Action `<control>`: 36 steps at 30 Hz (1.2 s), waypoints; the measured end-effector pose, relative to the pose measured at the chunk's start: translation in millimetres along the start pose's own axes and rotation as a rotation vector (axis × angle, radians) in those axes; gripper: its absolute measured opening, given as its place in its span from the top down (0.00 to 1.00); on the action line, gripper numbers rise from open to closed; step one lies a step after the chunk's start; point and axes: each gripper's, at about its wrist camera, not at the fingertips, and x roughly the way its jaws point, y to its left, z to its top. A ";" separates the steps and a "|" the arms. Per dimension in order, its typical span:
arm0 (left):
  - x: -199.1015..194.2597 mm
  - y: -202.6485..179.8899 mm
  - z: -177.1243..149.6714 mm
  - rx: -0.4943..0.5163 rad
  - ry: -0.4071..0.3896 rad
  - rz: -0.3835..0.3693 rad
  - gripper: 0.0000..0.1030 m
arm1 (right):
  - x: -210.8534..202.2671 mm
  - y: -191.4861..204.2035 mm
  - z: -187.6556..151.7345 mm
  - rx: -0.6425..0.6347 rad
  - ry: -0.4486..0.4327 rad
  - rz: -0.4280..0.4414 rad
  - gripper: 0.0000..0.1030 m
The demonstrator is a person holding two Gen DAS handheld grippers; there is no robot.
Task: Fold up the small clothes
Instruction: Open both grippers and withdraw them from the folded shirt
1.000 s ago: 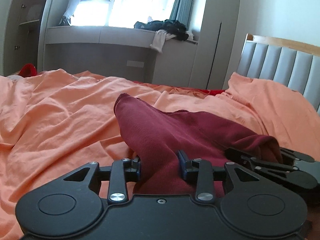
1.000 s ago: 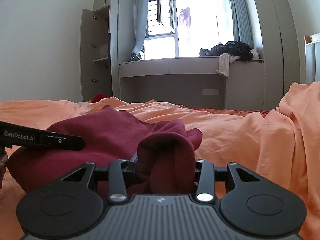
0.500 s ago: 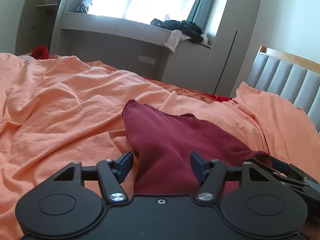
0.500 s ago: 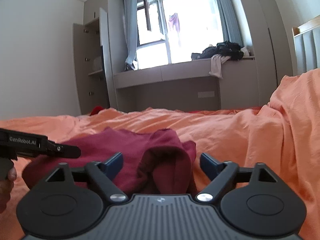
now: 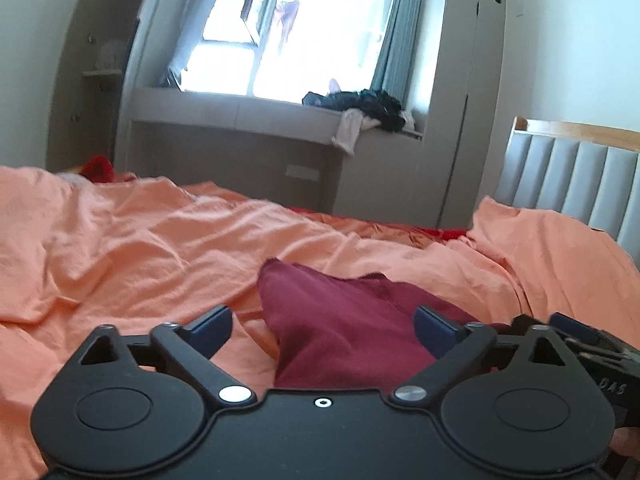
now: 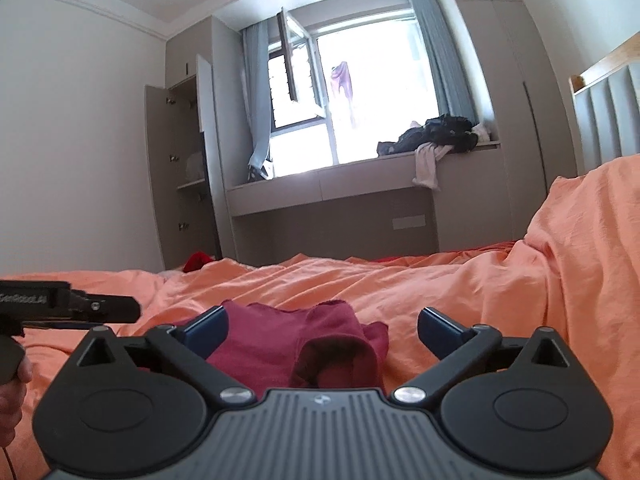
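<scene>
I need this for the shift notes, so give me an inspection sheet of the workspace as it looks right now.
Surface: rumpled orange bedsheet on the bed.
Job's things: dark red garment lying on the sheet, one part bunched into a roll.
Clutter: red item beyond the bed's far edge.
Grippers: left claw opening, right claw opening; the garment lies between the fingers, pads clear of it.
Cables: thin cord below the hand.
Surroundings: bright window, clothes pile on the ledge, open cupboard, grey headboard.
</scene>
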 end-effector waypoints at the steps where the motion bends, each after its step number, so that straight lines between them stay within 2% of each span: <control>1: -4.9 -0.9 -0.9 0.003 -0.019 0.011 0.01 | -3.7 -0.5 0.6 0.002 -0.010 -0.007 0.00; 7: -31.1 -4.7 -6.5 0.025 -0.099 0.060 0.01 | -32.7 5.7 0.4 -0.024 -0.088 -0.034 0.00; 16: -75.0 -5.6 -23.9 0.063 -0.150 0.100 0.01 | -87.1 26.6 -5.2 -0.081 -0.221 -0.059 0.00; 21: -101.8 -7.7 -39.3 0.087 -0.169 0.114 0.01 | -110.5 37.9 -12.7 -0.111 -0.254 -0.066 0.00; 28: -137.0 -9.8 -64.4 0.123 -0.191 0.136 0.00 | -139.6 45.9 -25.5 -0.094 -0.262 -0.071 0.00; 36: -142.3 -11.6 -89.3 0.151 -0.111 0.115 0.00 | -159.6 46.7 -38.0 -0.054 -0.197 -0.087 0.00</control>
